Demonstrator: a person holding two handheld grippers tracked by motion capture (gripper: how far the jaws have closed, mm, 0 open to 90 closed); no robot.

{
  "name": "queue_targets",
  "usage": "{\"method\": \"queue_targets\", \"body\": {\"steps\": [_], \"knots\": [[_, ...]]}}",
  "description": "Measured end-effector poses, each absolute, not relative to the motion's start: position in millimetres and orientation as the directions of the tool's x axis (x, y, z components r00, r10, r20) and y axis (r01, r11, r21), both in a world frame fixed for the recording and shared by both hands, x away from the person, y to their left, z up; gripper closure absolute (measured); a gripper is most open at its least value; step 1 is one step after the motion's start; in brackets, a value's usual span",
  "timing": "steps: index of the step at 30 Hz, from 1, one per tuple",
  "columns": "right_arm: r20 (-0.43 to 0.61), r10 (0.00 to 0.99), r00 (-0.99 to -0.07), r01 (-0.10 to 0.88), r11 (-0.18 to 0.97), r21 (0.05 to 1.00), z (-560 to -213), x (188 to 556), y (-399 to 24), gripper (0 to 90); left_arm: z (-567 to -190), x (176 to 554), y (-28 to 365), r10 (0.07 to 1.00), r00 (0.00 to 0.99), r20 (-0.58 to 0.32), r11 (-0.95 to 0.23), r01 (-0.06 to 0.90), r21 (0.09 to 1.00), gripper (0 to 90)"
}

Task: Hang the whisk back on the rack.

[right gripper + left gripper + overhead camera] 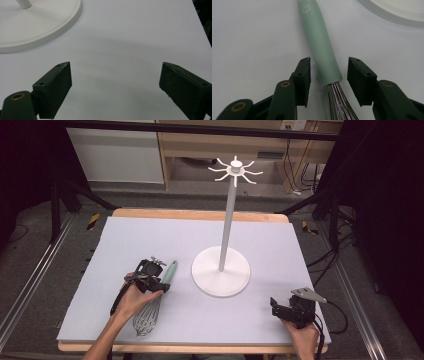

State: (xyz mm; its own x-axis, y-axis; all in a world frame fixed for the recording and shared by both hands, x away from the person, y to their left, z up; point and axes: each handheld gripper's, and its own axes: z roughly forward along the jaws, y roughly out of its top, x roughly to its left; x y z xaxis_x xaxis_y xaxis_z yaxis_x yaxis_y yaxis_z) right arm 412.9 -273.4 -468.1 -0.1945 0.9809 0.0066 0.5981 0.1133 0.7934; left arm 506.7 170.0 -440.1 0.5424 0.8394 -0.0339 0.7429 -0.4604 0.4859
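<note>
A whisk with a mint-green handle (pixel 170 272) and steel wires (pixel 146 320) lies flat on the pale mat, left of centre. My left gripper (pixel 150 276) is down over the handle's lower end. In the left gripper view its jaws straddle the handle (pixel 322 50) just above the wires (pixel 339 102). A narrow gap shows on each side, so the left gripper (pixel 328 67) is open around it. My right gripper (pixel 282 309) rests near the mat's front right corner. Seen in its own view, the right gripper (pixel 115 75) stands wide open over bare mat.
A white stand with a round base (pixel 220 282), a tall pole and a crown of hooks (pixel 235 169) rises at the mat's centre. Its base rim (pixel 392 15) lies just right of the whisk and up-left of the right gripper (pixel 37 27). The mat (pixel 150 240) covers a wooden table.
</note>
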Motion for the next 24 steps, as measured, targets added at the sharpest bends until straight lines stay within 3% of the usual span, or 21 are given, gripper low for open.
{"method": "queue_targets", "body": {"steps": [24], "knots": [[0.01, 0.98, -0.198, 0.603, 0.114, 0.79, -468, 414, -273, 11.2, -450, 516, 167, 0.871, 0.487, -0.066, -0.421, 0.809, 0.411, 65.3]]}}
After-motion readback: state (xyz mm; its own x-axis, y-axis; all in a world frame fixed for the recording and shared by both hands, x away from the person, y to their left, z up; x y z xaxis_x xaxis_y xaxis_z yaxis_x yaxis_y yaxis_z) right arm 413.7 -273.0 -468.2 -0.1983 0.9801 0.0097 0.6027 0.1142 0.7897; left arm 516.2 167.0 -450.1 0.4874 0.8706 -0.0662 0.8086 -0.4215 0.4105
